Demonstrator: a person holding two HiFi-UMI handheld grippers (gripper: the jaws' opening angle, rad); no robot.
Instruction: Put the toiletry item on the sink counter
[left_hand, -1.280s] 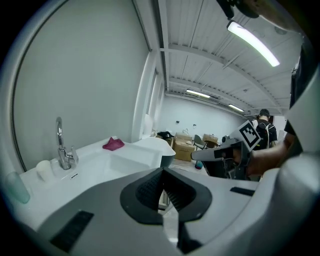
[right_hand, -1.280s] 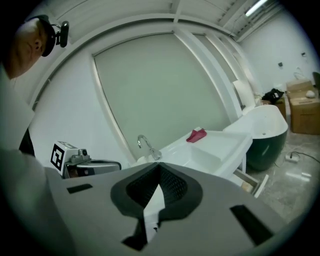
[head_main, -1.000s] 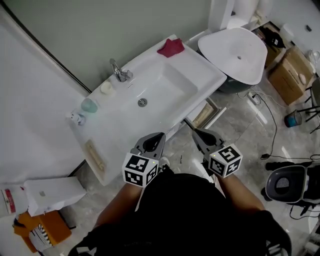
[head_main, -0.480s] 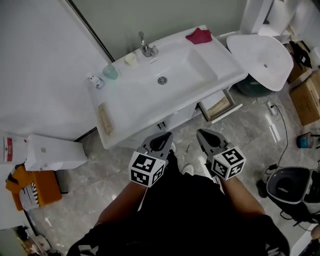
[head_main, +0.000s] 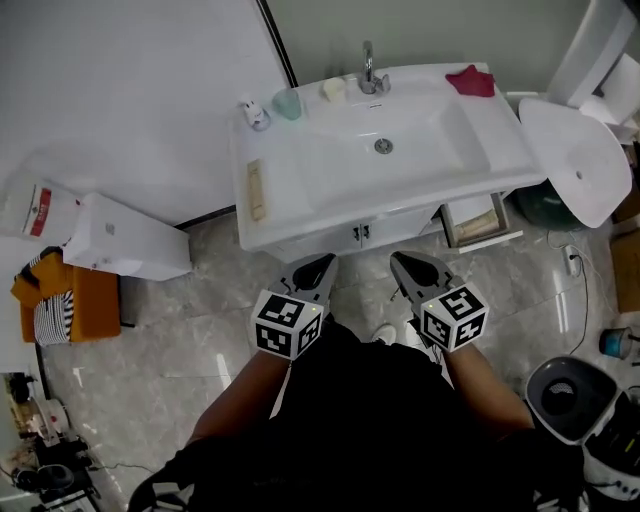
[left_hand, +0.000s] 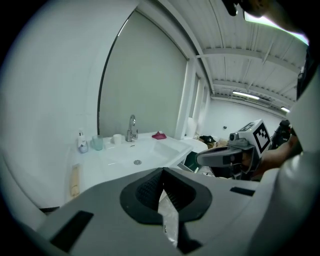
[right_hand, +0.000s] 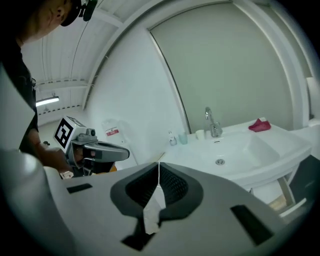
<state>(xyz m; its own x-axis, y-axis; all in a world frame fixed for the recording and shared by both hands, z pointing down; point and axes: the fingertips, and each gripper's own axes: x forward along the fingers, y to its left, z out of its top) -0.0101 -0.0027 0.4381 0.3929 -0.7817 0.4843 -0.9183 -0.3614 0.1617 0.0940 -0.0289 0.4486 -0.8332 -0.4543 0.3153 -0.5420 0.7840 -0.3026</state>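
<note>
Toiletry item not in either grip. Likeliest candidate is the small white bottle (head_main: 253, 113), upright at the upper left corner of the sink counter (head_main: 272, 228), just beside a teal cup (head_main: 288, 103). Judged light, rigid, smooth-sided and easily toppled; best taken across the body, below the cap. Flat tan piece (head_main: 255, 189) noted along the counter's left edge, identity not determinable. Left gripper (head_main: 318, 262) and right gripper (head_main: 400, 260) both closed tip to tip with nothing between, positioned below frame centre over the floor, short of the counter's front edge. Ample bare room on the counter left of the basin. Faucet (head_main: 369, 72) at top centre and pulled-out drawer (head_main: 480, 220) at right to be avoided. Approach from the left limited by white box (head_main: 130, 240) on the floor.
</note>
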